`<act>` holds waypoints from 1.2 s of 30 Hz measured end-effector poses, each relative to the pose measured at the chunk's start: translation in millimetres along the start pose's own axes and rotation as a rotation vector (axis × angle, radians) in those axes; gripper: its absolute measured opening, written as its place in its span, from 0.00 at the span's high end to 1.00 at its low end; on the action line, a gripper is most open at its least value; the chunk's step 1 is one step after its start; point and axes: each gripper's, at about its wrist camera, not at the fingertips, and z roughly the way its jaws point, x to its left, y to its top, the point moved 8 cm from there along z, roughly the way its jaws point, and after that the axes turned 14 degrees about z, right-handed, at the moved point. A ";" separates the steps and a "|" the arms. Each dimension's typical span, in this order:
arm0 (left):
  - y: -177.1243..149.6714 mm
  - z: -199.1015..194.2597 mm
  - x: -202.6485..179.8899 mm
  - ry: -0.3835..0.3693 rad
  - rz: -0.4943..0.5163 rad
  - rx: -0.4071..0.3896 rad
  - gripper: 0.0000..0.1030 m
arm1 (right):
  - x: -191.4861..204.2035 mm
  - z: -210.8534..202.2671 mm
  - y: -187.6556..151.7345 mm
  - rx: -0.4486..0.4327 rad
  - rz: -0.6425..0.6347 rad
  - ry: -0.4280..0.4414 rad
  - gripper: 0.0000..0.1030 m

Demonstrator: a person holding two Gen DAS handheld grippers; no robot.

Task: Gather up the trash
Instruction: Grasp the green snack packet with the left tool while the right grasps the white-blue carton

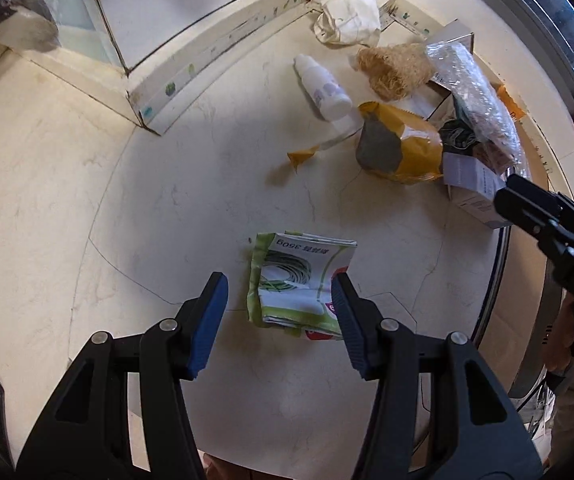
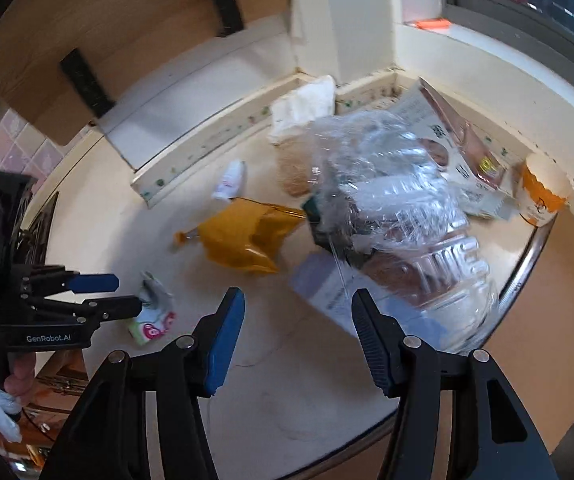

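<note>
– Where do the claws stand?

– The left claw (image 1: 279, 300) is open and empty, pointing down at the pale stone counter (image 1: 147, 220); the folded green-and-white paper packet (image 1: 299, 280) lies flat just beyond its tips, nearer the right pad. The right claw (image 2: 299, 320) is open too, holding nothing, with the crumpled clear plastic wrap (image 2: 399, 208) just beyond it to the right.

– How to take the packet well?

– I'd shift the left claw slightly right to centre it, lower until the pads straddle its raised folded edge, then close. Flat paper may slip, so pinch the fold.
</note>
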 end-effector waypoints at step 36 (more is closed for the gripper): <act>6.6 24.5 -13.3 -0.074 0.001 0.040 0.53 | -26.2 44.2 -28.7 0.117 -0.350 -0.140 0.56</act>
